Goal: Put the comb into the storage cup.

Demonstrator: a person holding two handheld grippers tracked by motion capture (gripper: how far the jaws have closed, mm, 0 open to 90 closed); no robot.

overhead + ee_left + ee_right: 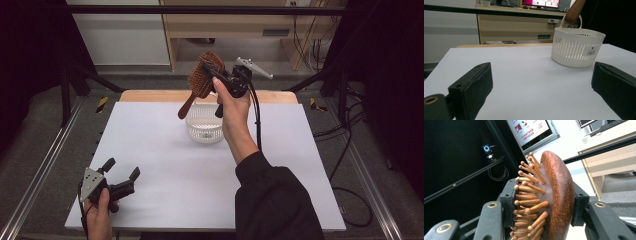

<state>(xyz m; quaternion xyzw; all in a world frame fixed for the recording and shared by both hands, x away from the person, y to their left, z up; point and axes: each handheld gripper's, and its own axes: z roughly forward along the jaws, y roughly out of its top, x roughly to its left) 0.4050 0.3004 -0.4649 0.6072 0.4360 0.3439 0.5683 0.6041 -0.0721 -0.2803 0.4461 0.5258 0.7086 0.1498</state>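
The right hand-held gripper is clenching the brown wooden paddle hairbrush by its bristled head above the white slotted plastic basket, so the springy pins are risking a slip, while the left hand-held gripper is resting released on the bench.

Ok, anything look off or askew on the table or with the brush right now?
Nothing stands out. The right gripper clamps the wooden hairbrush by its head, handle hanging down over the white basket, which sits upright on the table. The left gripper rests open.

White basket stands beyond spread fingers.
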